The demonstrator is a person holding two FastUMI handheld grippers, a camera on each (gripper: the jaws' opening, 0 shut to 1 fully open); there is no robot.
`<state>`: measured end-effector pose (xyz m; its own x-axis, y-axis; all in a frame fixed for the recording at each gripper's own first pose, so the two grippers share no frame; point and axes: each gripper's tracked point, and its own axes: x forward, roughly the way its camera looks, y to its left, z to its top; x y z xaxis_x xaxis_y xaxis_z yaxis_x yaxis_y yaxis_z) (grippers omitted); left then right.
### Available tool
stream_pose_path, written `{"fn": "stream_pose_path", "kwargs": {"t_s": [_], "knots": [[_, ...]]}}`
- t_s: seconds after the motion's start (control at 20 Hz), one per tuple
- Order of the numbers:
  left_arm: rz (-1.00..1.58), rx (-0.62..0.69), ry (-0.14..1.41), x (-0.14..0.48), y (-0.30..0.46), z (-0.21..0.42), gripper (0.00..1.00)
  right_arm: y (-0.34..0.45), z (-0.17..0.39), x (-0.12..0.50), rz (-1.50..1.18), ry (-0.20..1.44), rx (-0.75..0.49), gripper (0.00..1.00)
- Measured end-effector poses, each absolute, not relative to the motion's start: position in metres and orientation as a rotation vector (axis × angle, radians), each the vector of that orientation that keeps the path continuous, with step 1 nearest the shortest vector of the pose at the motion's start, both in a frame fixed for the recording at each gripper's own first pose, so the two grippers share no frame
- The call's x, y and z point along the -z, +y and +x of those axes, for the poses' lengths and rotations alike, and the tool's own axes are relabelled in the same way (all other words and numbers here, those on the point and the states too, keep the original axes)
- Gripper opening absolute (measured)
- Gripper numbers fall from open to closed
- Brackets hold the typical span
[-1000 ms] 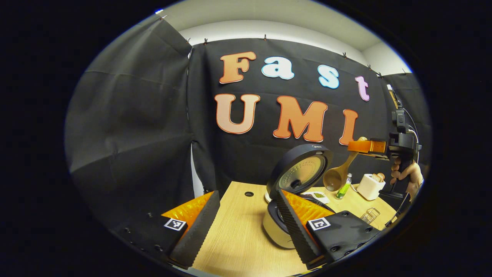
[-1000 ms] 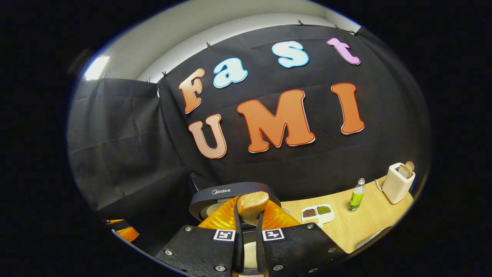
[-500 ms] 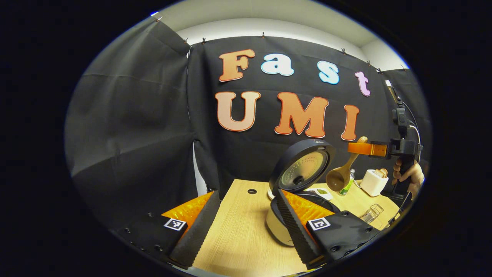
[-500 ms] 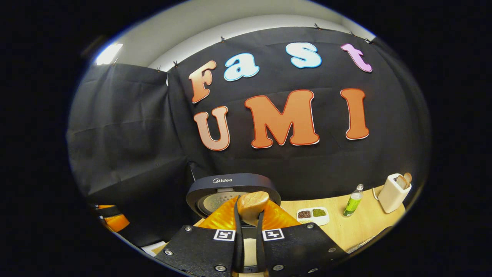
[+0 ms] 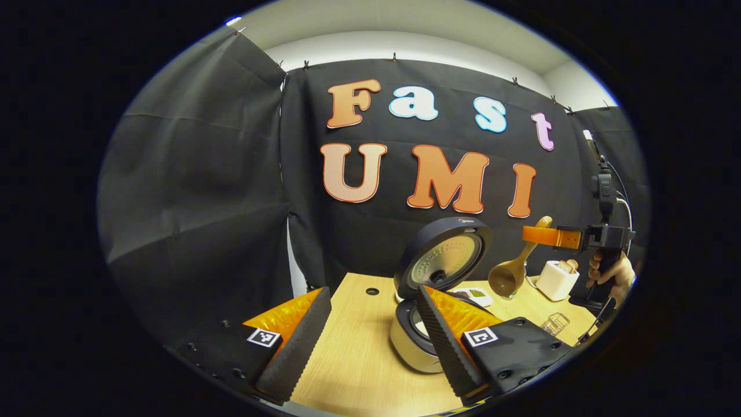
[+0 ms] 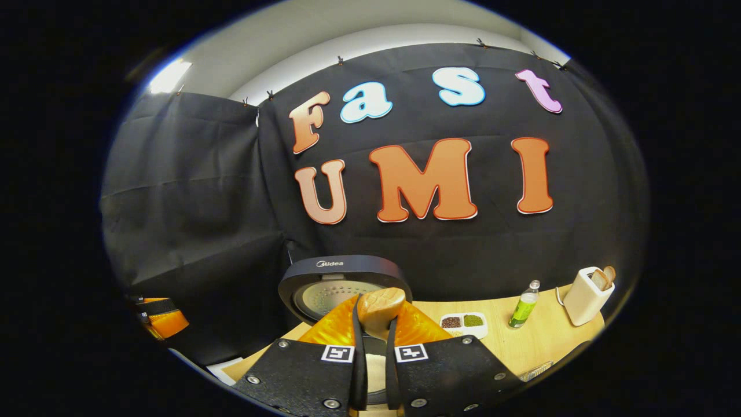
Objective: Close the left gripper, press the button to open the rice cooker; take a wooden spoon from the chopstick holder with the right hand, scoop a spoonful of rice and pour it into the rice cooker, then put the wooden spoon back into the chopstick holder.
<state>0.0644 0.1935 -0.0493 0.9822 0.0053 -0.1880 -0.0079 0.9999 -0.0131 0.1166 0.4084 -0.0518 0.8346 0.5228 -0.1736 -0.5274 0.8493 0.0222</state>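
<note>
The rice cooker (image 5: 412, 341) stands on the wooden table with its dark lid (image 5: 443, 258) swung up. In the left gripper view my left gripper (image 5: 370, 341) is open and holds nothing, low in front of the cooker. The wooden spoon (image 5: 510, 269) hangs bowl-down to the right of the lid, its handle clamped in my right gripper (image 5: 550, 236). In the right gripper view that gripper (image 6: 375, 315) is shut on the spoon's handle end (image 6: 380, 307), just before the cooker lid (image 6: 341, 284). A wire holder (image 5: 554, 323) sits at the table's right edge.
A white tray (image 6: 463, 323) of grains, a green bottle (image 6: 524, 310) and a white toaster (image 6: 586, 292) stand along the back right of the table (image 5: 353, 365). A hand (image 5: 613, 271) grips the right gripper's handle. The left gripper's orange finger (image 6: 165, 323) shows at far left.
The right gripper with the spoon has eased back and a little lower beside the lid; the cooker lid sits higher in its view. The left gripper stays open and has barely shifted.
</note>
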Motion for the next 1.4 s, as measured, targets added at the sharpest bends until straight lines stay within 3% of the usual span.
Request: {"fn": "stream_pose_path", "kwargs": {"t_s": [0.65,0.95,1.4], "knots": [[-0.042,0.023,0.139,0.039,0.1,0.072,0.98,0.166,0.129,0.06,0.132,0.207,-0.272,0.12],[-0.036,-0.003,0.153,0.046,0.073,0.061,0.98,0.1,0.139,0.123,0.191,0.303,-0.21,0.12],[0.016,-0.096,0.144,0.041,0.07,0.044,1.0,0.077,0.162,0.235,0.27,0.493,-0.224,0.12]]}}
